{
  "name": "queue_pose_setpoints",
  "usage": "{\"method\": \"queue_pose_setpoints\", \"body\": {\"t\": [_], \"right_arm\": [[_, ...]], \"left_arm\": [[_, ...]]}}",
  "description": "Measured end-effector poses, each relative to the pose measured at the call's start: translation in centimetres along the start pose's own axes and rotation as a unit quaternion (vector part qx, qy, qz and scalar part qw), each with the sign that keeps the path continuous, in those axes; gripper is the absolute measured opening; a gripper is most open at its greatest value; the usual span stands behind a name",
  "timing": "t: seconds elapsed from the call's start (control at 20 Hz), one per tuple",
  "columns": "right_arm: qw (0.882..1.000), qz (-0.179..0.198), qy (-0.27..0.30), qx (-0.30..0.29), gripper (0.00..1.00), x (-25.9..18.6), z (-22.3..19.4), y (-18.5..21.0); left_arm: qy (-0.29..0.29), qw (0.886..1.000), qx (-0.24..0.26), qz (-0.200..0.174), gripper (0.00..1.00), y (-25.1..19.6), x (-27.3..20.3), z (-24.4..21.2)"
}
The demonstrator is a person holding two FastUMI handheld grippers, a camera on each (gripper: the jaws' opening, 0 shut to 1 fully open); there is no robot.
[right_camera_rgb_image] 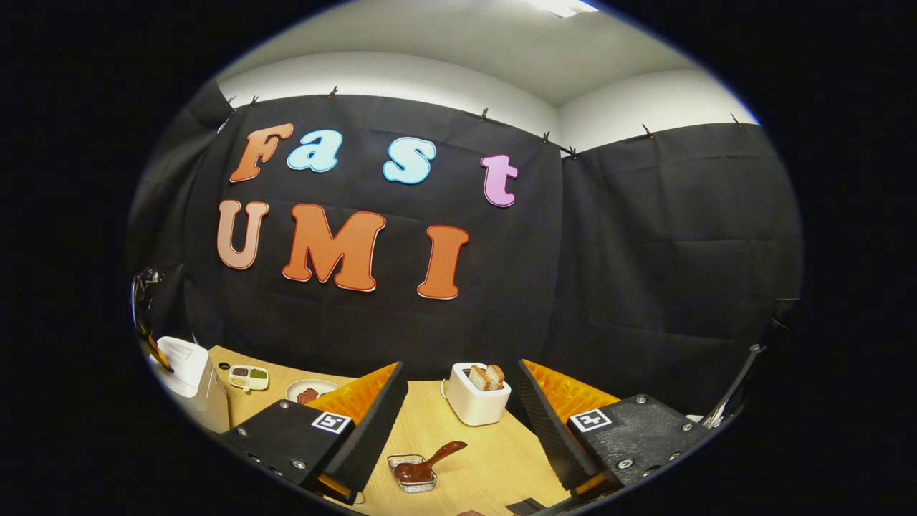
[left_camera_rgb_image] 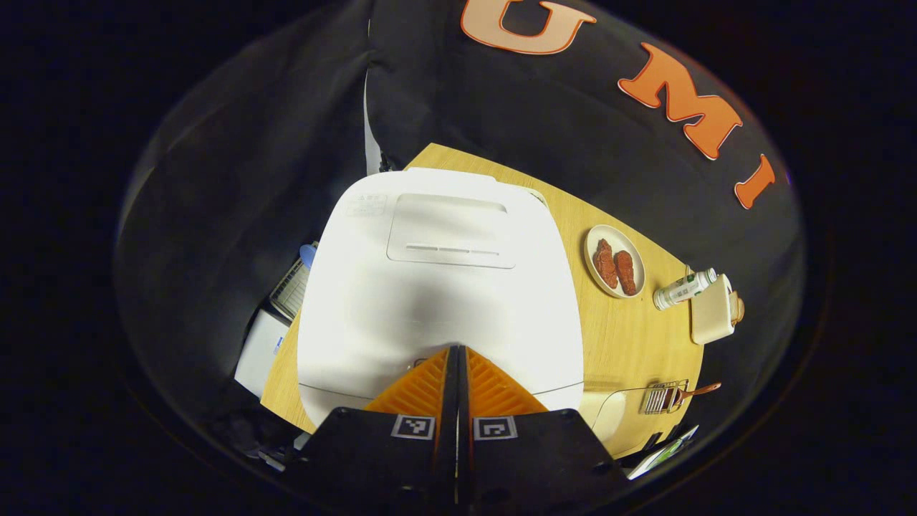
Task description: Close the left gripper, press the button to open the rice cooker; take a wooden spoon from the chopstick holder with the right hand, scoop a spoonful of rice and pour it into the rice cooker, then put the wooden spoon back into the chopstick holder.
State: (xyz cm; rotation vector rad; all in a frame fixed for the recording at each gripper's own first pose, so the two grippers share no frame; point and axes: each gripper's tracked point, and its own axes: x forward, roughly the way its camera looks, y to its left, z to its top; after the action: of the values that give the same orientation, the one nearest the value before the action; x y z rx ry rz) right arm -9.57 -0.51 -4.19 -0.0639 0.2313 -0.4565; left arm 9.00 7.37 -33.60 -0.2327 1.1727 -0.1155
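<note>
Hovering over the rice cooker [left_camera_rgb_image: 437, 287], the left claw [left_camera_rgb_image: 456, 358] is pressed together; its stiff lid button needs firm pressing. Right claw [right_camera_rgb_image: 458, 423] spread, wooden spoon [right_camera_rgb_image: 430, 462] ahead.

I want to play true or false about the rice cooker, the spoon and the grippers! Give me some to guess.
1. The white rice cooker has its lid open. False: the lid is down.
2. The left hand-held gripper has its orange fingers together. True.
3. The right hand-held gripper holds the brown wooden spoon. False: its fingers are apart and empty; the spoon rests in the wire chopstick holder.
4. Bread slices sit in the white toaster. True.
</note>
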Motion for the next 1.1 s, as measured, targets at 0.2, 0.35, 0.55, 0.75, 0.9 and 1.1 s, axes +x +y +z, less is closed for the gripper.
{"method": "queue_pose_setpoints", "body": {"t": [0.2,0.35,0.55,0.75,0.9,1.1], "right_arm": [[1.0,0.013,0.009,-0.001,0.95,0.8,-0.7,0.5],[1.0,0.023,0.015,0.005,0.95,1.2,-1.4,0.8],[0.999,0.032,0.023,0.006,0.95,1.6,-2.4,0.7],[0.999,0.037,0.027,0.013,0.95,2.1,-3.1,0.2],[0.998,0.043,0.037,0.017,0.95,2.4,-4.1,0.2],[0.997,0.053,0.056,0.024,0.95,3.1,-6.1,0.4]], "left_arm": [[-0.074,0.997,0.015,-0.013,0.06,-0.7,-2.7,2.6],[-0.175,0.984,0.028,-0.012,0.06,-1.1,-5.8,6.4],[-0.313,0.948,0.058,0.029,0.06,-0.5,-11.2,10.7],[-0.376,0.924,0.066,0.033,0.06,-1.8,-14.7,11.2],[-0.411,0.908,0.075,0.029,0.06,-2.7,-16.9,11.5],[-0.444,0.891,0.091,0.041,0.06,-3.8,-19.3,11.3]]}}
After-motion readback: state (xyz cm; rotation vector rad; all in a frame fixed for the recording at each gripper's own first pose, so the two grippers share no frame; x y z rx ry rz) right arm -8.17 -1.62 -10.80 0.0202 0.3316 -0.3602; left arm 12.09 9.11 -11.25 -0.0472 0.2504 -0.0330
